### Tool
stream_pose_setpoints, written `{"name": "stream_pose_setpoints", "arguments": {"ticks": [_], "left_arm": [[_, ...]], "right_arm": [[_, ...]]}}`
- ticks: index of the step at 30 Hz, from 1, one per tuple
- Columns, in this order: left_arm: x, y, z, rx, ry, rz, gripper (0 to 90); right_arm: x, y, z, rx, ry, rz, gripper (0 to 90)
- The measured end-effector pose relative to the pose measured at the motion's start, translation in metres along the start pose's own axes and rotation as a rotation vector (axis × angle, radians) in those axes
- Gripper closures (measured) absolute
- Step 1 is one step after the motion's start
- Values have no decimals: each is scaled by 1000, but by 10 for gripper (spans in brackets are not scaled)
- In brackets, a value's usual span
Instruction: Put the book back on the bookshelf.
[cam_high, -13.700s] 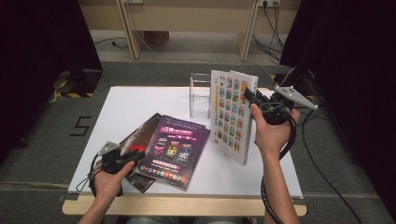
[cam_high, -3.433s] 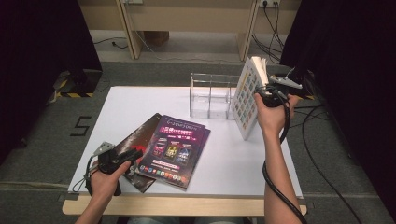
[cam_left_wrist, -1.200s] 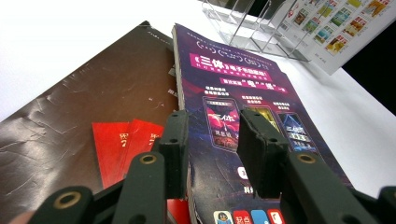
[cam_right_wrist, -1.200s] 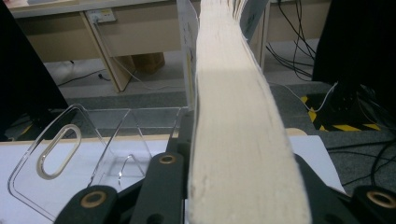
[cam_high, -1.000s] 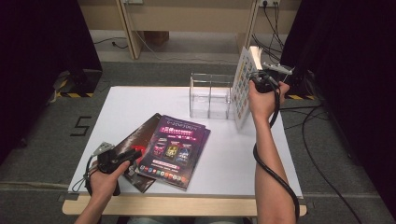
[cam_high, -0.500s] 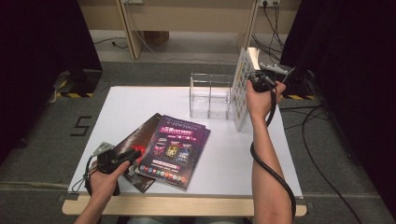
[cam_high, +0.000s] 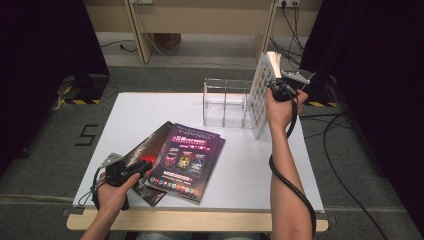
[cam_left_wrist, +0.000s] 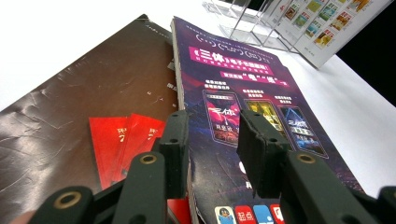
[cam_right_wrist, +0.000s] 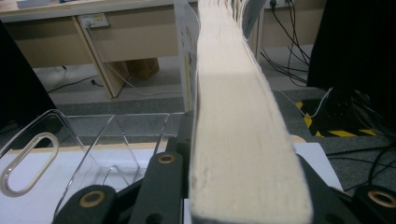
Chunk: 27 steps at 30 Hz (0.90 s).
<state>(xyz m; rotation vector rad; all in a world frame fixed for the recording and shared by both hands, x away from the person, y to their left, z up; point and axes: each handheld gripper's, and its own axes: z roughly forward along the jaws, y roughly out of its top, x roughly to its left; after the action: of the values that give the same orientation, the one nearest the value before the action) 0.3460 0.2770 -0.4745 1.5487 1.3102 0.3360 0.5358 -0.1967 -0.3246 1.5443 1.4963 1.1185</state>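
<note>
Your right gripper (cam_high: 278, 91) clamps the thick book (cam_high: 261, 95) upright beside the clear rack (cam_high: 225, 102), upper right; not yet slotted. Your left gripper (cam_high: 141, 167) rests open over two magazines (cam_high: 187, 160).

Right gripper (cam_high: 278, 91) with the white book (cam_high: 261, 95) clamped in it went from mid-table, cover facing the camera, to the far right edge just beside the clear rack (cam_high: 225, 102). Book turned, now shows edge-on and tilted, lower corner by the rack's right end. Over the last seconds the hand crept further back and up toward the rack. Arm now stretched out long across the table (cam_high: 240, 165).
</note>
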Motion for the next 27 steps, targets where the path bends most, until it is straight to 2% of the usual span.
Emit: {"name": "stream_pose_setpoints", "arguments": {"ticks": [5, 11, 20, 27], "left_arm": [[-1, 0, 0, -4, -1, 2, 628], [-3, -1, 1, 3, -6, 4, 627], [-4, 0, 2, 2, -9, 5, 627], [-4, 1, 1, 0, -9, 7, 627]], "right_arm": [[-7, -2, -2, 10, -4, -2, 702], [-6, -6, -1, 25, -4, -25, 657], [-11, -6, -8, 35, 8, -11, 627], [-12, -5, -5, 63, 19, 8, 642]]}}
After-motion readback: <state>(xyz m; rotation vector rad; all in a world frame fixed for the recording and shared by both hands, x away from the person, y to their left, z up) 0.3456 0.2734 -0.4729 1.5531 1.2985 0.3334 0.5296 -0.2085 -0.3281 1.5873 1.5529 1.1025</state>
